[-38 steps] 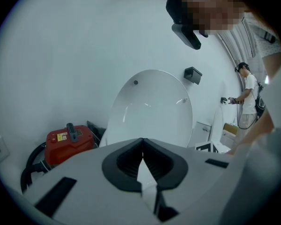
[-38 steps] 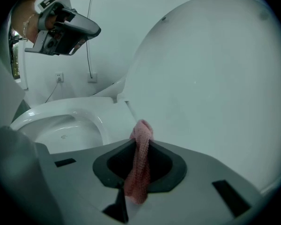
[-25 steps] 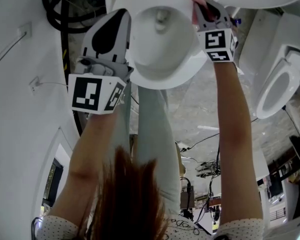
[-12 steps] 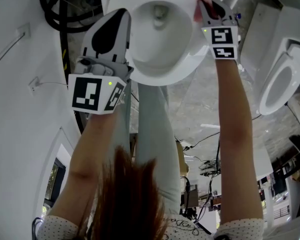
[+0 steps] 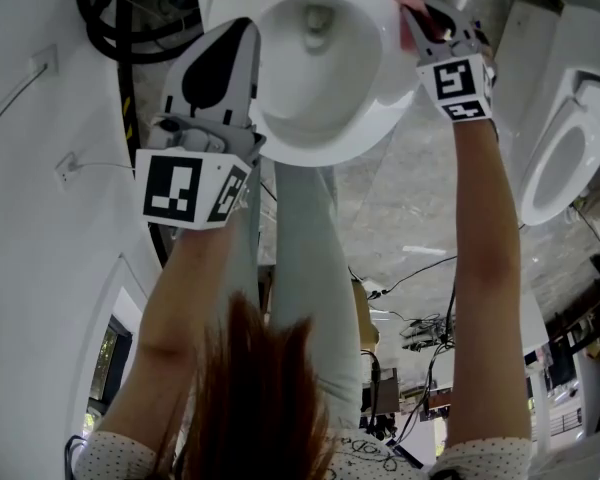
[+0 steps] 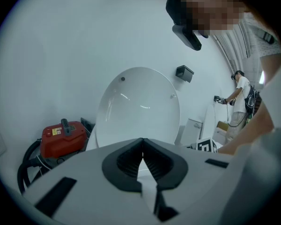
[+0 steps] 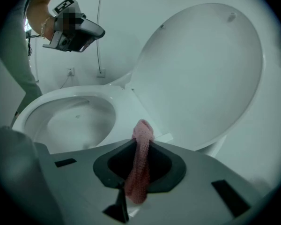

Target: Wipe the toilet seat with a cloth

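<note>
The white toilet seat (image 5: 380,103) rings the bowl at the top of the head view, with the lid (image 7: 201,74) raised behind it. My right gripper (image 5: 412,3) is shut on a pink knitted cloth (image 5: 404,18), whose tip rests at the seat's right rear, close to the hinge. In the right gripper view the cloth (image 7: 140,165) hangs out between the jaws of that gripper (image 7: 140,146), in front of the seat (image 7: 131,102). My left gripper (image 5: 240,30) hovers by the bowl's left side, shut and holding nothing. The left gripper view shows this gripper (image 6: 141,148) pointing at the lid (image 6: 138,107).
A red vacuum (image 6: 61,137) with black hose (image 5: 130,28) stands left of the toilet against the white wall. A second toilet (image 5: 560,168) is to the right. A person (image 6: 241,95) stands in the background. Cables (image 5: 420,328) lie on the floor behind.
My right gripper has slid the cloth a little to the right and further back along the seat's right side. The left gripper has stayed where it was.
</note>
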